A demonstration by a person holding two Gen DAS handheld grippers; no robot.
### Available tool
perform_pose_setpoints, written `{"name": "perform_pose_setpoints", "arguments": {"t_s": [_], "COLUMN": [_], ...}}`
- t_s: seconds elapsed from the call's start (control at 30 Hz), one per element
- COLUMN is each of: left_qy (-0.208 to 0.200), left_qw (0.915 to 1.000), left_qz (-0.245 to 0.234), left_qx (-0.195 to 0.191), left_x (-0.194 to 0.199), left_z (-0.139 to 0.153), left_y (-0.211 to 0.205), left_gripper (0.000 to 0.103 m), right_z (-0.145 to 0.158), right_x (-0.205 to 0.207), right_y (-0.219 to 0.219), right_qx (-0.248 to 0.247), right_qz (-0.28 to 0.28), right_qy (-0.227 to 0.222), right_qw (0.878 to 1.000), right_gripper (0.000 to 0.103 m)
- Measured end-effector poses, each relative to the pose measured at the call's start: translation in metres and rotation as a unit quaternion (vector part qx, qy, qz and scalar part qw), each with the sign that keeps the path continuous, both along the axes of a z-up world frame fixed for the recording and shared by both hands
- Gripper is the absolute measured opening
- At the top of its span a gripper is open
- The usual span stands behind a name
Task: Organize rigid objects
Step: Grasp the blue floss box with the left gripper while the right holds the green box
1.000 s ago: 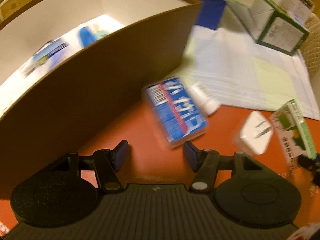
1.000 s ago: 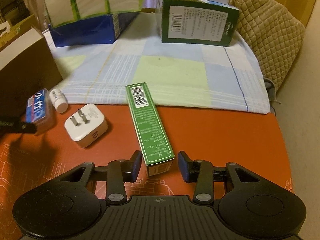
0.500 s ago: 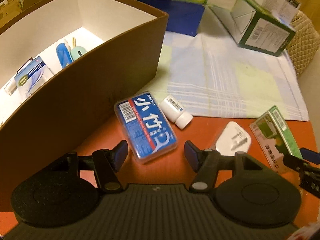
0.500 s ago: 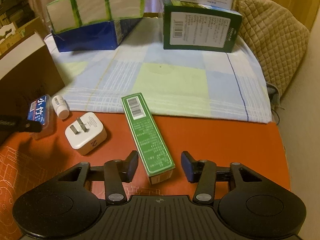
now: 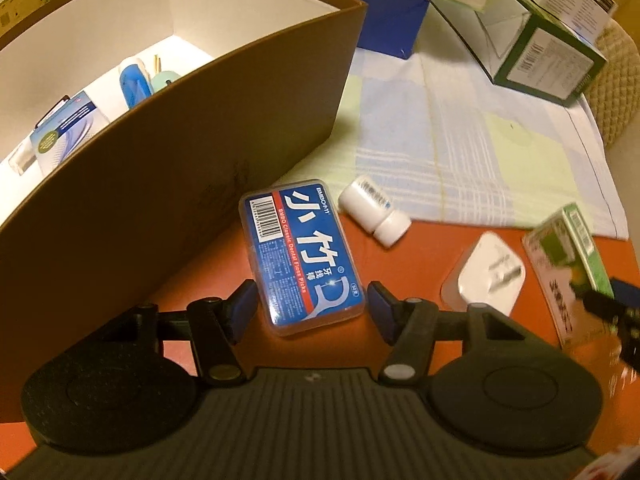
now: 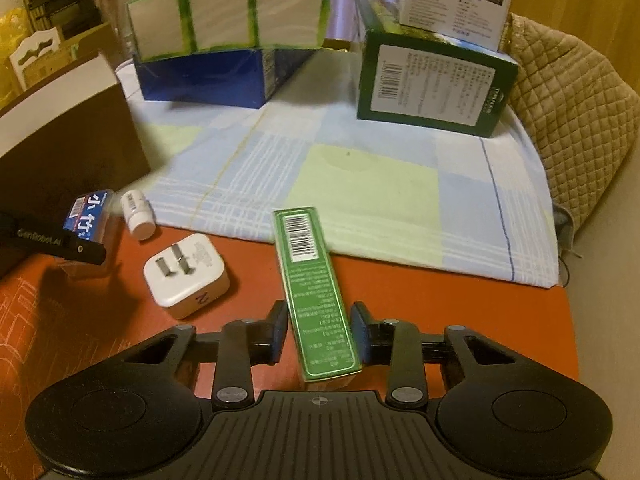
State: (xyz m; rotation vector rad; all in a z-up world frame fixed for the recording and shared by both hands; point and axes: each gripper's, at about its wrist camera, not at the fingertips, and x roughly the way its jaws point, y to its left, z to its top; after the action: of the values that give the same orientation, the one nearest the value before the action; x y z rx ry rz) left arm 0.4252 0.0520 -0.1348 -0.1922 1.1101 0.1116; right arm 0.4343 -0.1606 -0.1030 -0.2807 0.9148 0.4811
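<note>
The right gripper [image 6: 319, 334] has just been closing onto the green box [image 6: 315, 292]; beside it, the left gripper [image 5: 310, 312] stands open around the floss case [image 5: 301, 254], both pickups imminent

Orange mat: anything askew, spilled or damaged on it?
Nothing spilled or visibly damaged. The small white plastic bottle lies on its side at the checked cloth's edge rather than upright. The white plug adapter rests prongs up. The blue dental floss pick case and long green carton lie flat, loosely scattered.
</note>
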Motion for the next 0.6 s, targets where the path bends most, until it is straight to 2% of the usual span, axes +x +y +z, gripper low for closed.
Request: {"name": "perform_pose_setpoints", "arguments": {"t_s": [0.27, 0.43, 0.5, 0.57, 0.6], "left_qy": [0.023, 0.029, 0.030, 0.029, 0.029], "left_qw": [0.9994, 0.9990, 0.9989, 0.9990, 0.9990], "left_qz": [-0.026, -0.033, -0.033, -0.033, -0.033], "left_qx": [0.000, 0.003, 0.010, 0.012, 0.013], "left_x": [-0.039, -0.042, -0.037, -0.031, -0.028], "left_z": [0.004, 0.006, 0.005, 0.005, 0.005], "left_y": [0.005, 0.006, 0.006, 0.006, 0.006], "left_gripper": [0.056, 0.056, 0.057, 0.057, 0.057], "right_z": [0.003, 0.004, 0.004, 0.003, 0.003], "right_x": [-0.012, -0.013, -0.011, -0.008, -0.006], "right_y": [-0.001, 0.000, 0.003, 0.005, 0.007], "right_qx": [-0.002, -0.002, -0.006, -0.010, -0.010], "right_qz": [0.014, 0.021, 0.021, 0.018, 0.018], "right_qy": [0.023, 0.041, 0.040, 0.037, 0.036], "right_qw": [1.000, 0.999, 0.999, 0.999, 0.999], "right_gripper": [0.027, 0.028, 0.031, 0.042, 0.044]}}
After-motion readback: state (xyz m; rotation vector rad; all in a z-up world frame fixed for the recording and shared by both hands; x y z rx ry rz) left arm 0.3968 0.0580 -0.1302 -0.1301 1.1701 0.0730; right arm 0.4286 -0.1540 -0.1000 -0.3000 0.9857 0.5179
